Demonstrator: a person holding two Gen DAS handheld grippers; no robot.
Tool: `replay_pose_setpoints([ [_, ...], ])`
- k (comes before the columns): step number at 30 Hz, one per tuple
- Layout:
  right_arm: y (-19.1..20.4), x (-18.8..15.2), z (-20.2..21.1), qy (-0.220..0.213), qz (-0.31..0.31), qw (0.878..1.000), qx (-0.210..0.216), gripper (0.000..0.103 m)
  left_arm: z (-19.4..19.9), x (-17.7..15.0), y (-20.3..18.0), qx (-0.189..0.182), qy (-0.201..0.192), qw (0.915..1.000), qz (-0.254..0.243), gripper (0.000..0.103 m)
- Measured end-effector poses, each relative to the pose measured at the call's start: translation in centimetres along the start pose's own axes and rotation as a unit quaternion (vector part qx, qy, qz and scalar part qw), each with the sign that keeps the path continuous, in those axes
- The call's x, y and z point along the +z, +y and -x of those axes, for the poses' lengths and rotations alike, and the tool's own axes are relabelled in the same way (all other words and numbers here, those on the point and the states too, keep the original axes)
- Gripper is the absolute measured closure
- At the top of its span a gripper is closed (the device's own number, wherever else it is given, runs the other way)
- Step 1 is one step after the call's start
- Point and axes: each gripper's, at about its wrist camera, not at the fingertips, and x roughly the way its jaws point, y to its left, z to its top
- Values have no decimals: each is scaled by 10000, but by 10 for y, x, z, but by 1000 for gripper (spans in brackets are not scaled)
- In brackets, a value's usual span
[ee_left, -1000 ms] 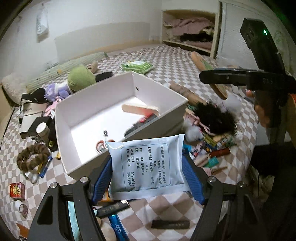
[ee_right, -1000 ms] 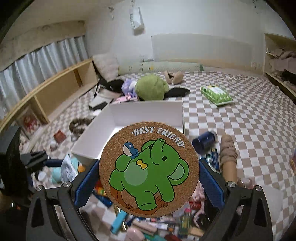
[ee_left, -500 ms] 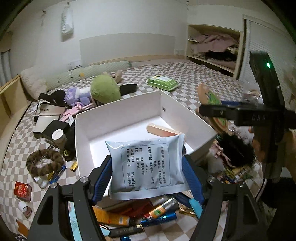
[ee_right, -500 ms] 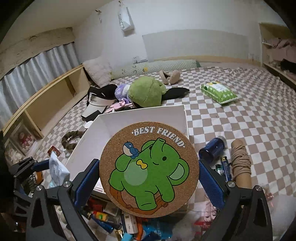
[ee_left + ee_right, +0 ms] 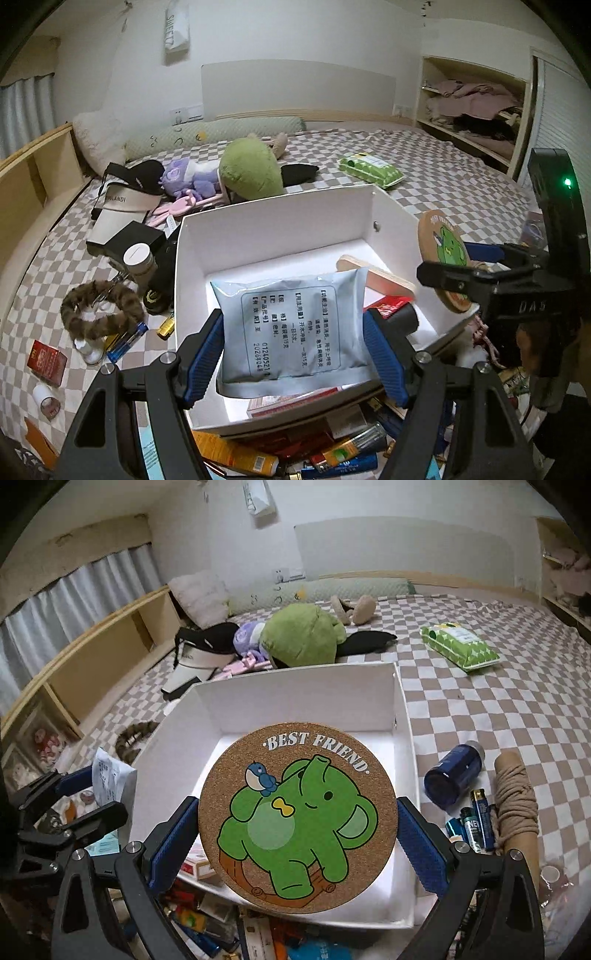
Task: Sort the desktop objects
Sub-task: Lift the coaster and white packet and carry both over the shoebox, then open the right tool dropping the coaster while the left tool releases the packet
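Left wrist view, lower centre: the left gripper [image 5: 293, 354] clamps a pale blue packet [image 5: 291, 328] by its side edges between blue pads, holding it over the near part of the white box [image 5: 266, 218]. Beneath the gripper, at the bottom edge, lies a jumble of tubes and pens [image 5: 295, 450]. Inside the box, right of the packet, rest a wooden stick [image 5: 376, 273] and a red carton [image 5: 388, 304]. Right wrist view, lower centre: the right gripper [image 5: 297, 834] grips a round cork coaster [image 5: 297, 812] printed with a green elephant, upright, over the box's near edge. At right lie a blue bottle [image 5: 454, 775], batteries [image 5: 476, 823] and a roll of cord [image 5: 515, 801] on the checked bedspread [image 5: 498, 709]. Beyond the box, upper centre, sit a green plush toy [image 5: 303, 635] and, upper right, a green wipes pack [image 5: 460, 646].
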Motion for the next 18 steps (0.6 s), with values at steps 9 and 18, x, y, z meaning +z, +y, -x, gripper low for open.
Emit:
replay_pose_setpoints([
  [9,0,-5,-30,479,7,9984,-298,2,-20,-2,4,169,171,9997,39,29],
  [18,13,-12,-41,831,381,9950,-411,2,-30,-5,4,254,274,9993,26,29],
])
